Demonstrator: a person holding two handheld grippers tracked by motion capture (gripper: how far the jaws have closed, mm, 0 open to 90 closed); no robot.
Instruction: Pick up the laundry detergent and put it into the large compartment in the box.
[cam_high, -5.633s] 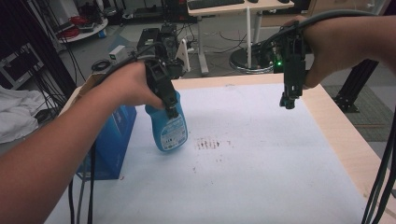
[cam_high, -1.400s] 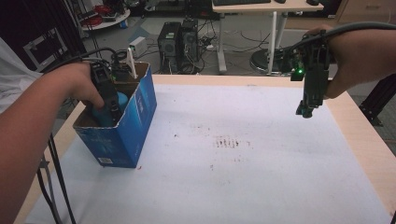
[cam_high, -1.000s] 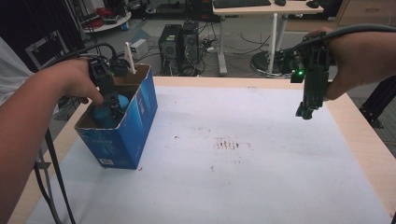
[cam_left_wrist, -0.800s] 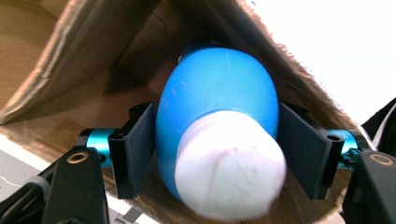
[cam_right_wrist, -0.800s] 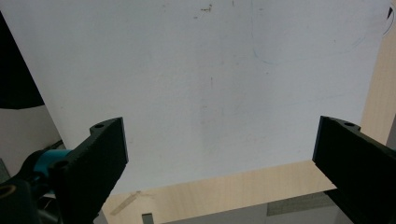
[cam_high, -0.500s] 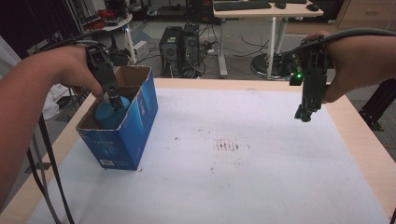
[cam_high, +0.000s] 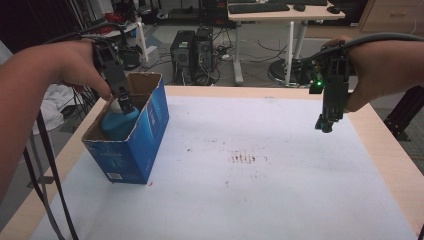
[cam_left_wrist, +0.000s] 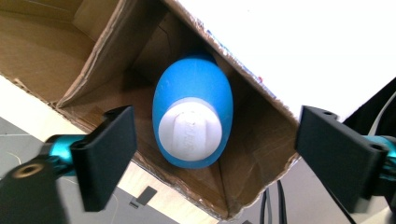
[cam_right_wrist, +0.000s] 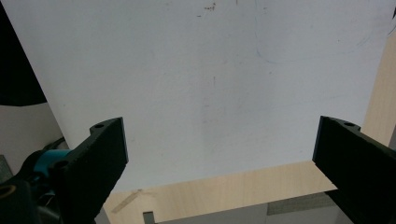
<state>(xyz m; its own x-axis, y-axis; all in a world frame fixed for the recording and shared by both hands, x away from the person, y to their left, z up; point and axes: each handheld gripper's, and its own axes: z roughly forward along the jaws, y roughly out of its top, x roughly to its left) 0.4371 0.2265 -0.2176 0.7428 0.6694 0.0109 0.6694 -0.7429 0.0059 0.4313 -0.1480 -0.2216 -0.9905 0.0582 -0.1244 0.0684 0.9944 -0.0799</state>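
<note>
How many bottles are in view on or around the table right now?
1. A blue bottle with a white cap stands inside the blue cardboard box at the table's left, below the open left gripper. The box walls could hide more.

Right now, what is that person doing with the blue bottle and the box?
A person holds a gripper in each hand. The left gripper hangs open just above the blue bottle, which stands inside the blue cardboard box at the table's left edge. Nothing grips the bottle. The right gripper is open too, held in the air over the white table and holding nothing.
</note>
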